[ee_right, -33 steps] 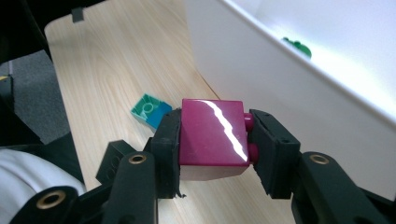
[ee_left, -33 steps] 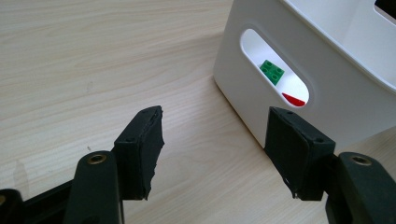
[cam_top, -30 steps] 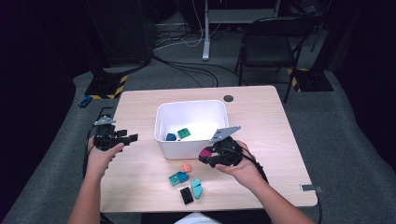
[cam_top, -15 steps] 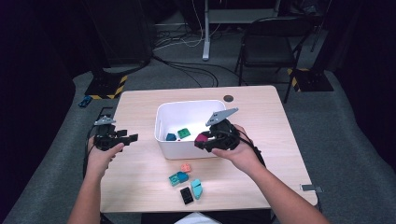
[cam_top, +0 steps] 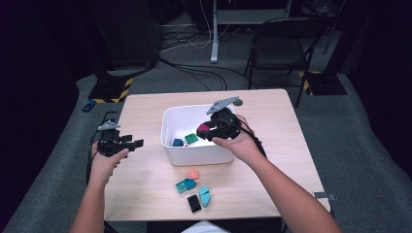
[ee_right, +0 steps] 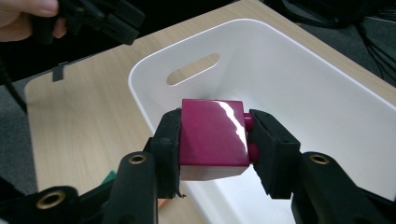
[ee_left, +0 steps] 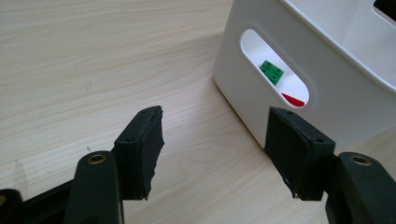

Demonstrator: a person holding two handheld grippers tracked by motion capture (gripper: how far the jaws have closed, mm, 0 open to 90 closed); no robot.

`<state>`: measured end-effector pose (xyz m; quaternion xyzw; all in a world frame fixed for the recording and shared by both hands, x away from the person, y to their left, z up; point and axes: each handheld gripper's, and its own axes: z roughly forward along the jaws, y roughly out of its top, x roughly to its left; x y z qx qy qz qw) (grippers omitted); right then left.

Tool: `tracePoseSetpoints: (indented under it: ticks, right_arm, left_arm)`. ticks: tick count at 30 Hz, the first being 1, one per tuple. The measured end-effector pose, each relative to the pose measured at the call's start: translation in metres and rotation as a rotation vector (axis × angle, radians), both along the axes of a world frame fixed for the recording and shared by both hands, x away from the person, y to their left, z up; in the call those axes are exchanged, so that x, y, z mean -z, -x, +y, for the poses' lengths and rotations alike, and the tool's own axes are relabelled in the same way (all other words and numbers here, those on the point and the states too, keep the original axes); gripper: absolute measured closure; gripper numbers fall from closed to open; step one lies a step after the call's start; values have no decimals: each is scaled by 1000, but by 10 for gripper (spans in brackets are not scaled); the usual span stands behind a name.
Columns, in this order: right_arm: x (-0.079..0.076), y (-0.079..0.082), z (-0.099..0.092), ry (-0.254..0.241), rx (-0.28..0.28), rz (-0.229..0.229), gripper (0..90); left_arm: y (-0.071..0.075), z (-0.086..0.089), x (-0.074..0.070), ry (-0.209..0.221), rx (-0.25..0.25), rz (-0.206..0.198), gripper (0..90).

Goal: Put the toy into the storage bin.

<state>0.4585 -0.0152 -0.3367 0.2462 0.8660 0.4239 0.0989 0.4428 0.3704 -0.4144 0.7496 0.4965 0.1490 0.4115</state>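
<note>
High view: right gripper (cam_top: 204, 131) holds magenta brick (cam_top: 203, 128) above white bin (cam_top: 194, 155); left gripper (cam_top: 133, 143) over bare table (cam_top: 145, 174), 4 bricks on tabletop | Left gripper view: jaws wide, nothing between, beside bin wall (ee_left: 327, 107) | Right gripper view: jaws clamp magenta brick (ee_right: 212, 137) over bin (ee_right: 299, 84).

High view: above the person's side, looking forward and down on the table (cam_top: 145, 107).
Left gripper view: low, close to the bin (ee_left: 327, 93) wall.
Right gripper view: close above the bin (ee_right: 299, 70).
Shared: bin, table.
</note>
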Motion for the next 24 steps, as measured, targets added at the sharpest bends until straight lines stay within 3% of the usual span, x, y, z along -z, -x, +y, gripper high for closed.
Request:
tracePoseSetpoints:
  ticks: [10, 17, 24]
  right_arm:
    - [5, -39, 17, -13, 63, 1, 563]
    - [9, -60, 34, -13, 63, 11, 562]
    - [27, -79, 57, 20, 75, 33, 562]
  left_arm:
    - [1, 0, 0, 6, -2, -6, 366]
    - [1, 1, 1, 3, 3, -1, 366]
    - [2, 2, 2, 9, 0, 1, 366]
